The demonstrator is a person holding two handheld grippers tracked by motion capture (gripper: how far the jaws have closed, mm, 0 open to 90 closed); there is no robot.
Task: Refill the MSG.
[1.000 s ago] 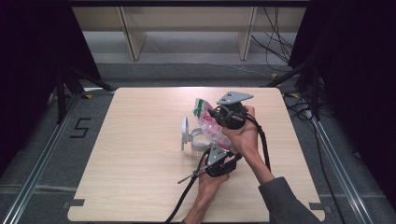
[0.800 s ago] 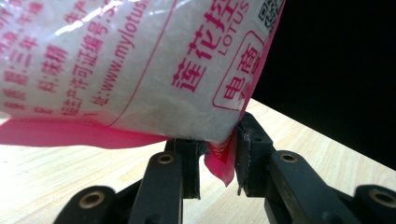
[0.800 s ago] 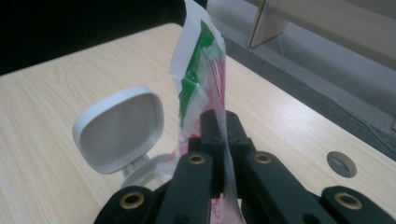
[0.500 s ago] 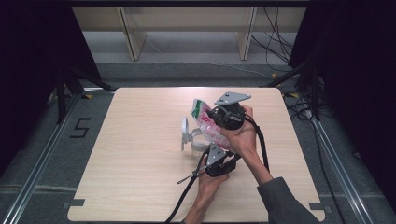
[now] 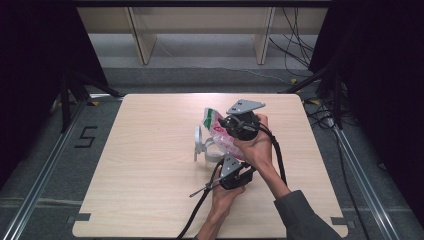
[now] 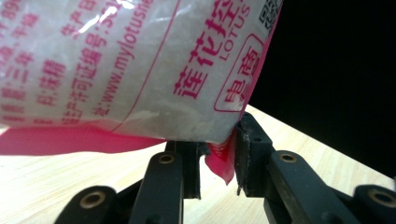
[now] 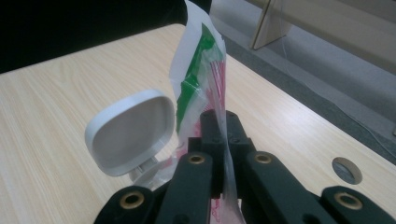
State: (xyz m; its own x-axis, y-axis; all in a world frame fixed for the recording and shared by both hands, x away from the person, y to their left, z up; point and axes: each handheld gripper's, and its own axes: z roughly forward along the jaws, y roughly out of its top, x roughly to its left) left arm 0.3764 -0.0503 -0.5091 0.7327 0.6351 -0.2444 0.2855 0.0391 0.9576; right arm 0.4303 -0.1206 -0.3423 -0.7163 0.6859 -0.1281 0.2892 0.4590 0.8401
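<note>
A clear plastic bag of white granules, printed in pink with a green top edge, hangs tilted over a small white container whose flip lid stands open. My right gripper is shut on the bag's flat upper part, seen in the right gripper view with the jaws closed on the film. The open lid shows just left of them. My left gripper is below, nearer the person. In the left gripper view it pinches the pink bottom corner of the bag.
The wooden table has bare surface to the left and front. A round hole sits in the tabletop near its right edge. Black cables trail from both grippers toward the person. Shelf legs and loose cables stand beyond the far edge.
</note>
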